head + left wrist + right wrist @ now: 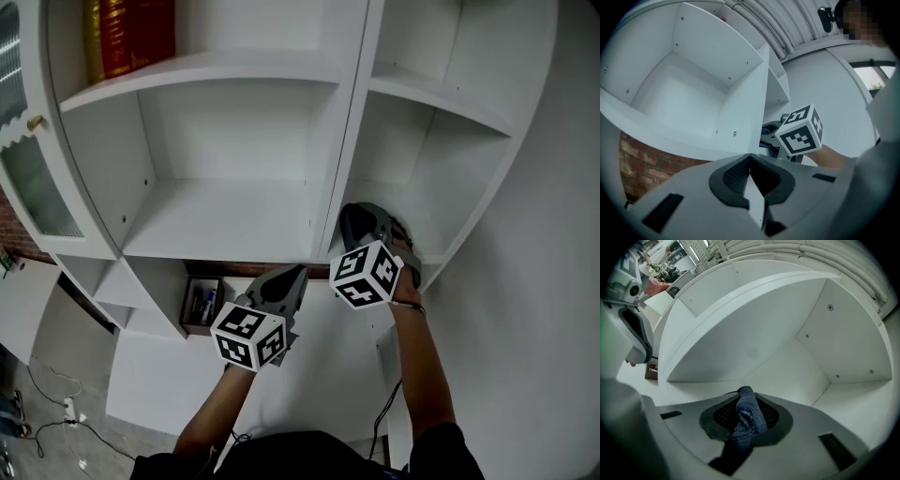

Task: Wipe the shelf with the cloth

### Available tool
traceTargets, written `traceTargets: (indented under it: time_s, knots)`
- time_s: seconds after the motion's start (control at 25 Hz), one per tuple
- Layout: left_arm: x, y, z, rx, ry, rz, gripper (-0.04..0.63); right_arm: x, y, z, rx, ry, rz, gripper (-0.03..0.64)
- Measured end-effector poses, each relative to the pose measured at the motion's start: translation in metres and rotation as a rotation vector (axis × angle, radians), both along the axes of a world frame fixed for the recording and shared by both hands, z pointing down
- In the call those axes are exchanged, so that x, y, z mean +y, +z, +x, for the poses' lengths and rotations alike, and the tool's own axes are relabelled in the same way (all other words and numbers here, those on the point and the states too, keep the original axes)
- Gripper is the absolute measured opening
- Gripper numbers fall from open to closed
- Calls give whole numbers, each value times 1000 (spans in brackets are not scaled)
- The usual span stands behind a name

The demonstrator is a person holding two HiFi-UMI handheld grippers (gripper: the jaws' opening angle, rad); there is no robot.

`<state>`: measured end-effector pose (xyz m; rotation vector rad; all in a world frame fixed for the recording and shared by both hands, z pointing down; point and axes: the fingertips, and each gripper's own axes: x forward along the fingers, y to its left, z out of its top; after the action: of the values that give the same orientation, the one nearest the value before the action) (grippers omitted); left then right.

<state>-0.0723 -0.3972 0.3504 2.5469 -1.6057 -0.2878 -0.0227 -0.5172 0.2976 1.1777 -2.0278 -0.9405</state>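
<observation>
Pinches a blue knitted cloth point(746, 417) in the right tongs point(745, 397), shut tight on it, with one fold poking out past the tips and the rest trailing back beneath; points straight into the white shelf point(441, 223) compartment just ahead of those tongs; cannot tell whether the cloth touches the board yet.

Holds the left tongs point(750, 160) closed on nothing, tips together, just beside and a little behind the right pair, facing the front edge of the upright panel point(743, 112).

Judging by the knit: soft, light and limp, grippy rather than slippery, in no way fragile; likely to bunch up or drag out of the pinch if shoved hard along the board.

Best taken by a thick gathered fold, deep between the pads, much as here; should leave enough loose beyond the tips to lie flat on the board; calls for light, even pressure, so that cloth and not hard tips meets the paint.
</observation>
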Motion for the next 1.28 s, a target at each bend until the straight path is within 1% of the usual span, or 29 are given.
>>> traceTargets:
  time_s: [0.48,0.8,1.04,1.28]
  knots:
    - [10,-4,-20,12,-43,11,15,12,1,-25,4,-44,4,66]
    - [11,-4,-22,18,-45,12,15,14,1,-28,8,-53,3,67]
    - [6,-5,-12,25,-21,15,15,12,1,-23,9,-45,7,66]
    - [1,-4,5,24,17,14,15,5,0,-4,-5,-13,12,66]
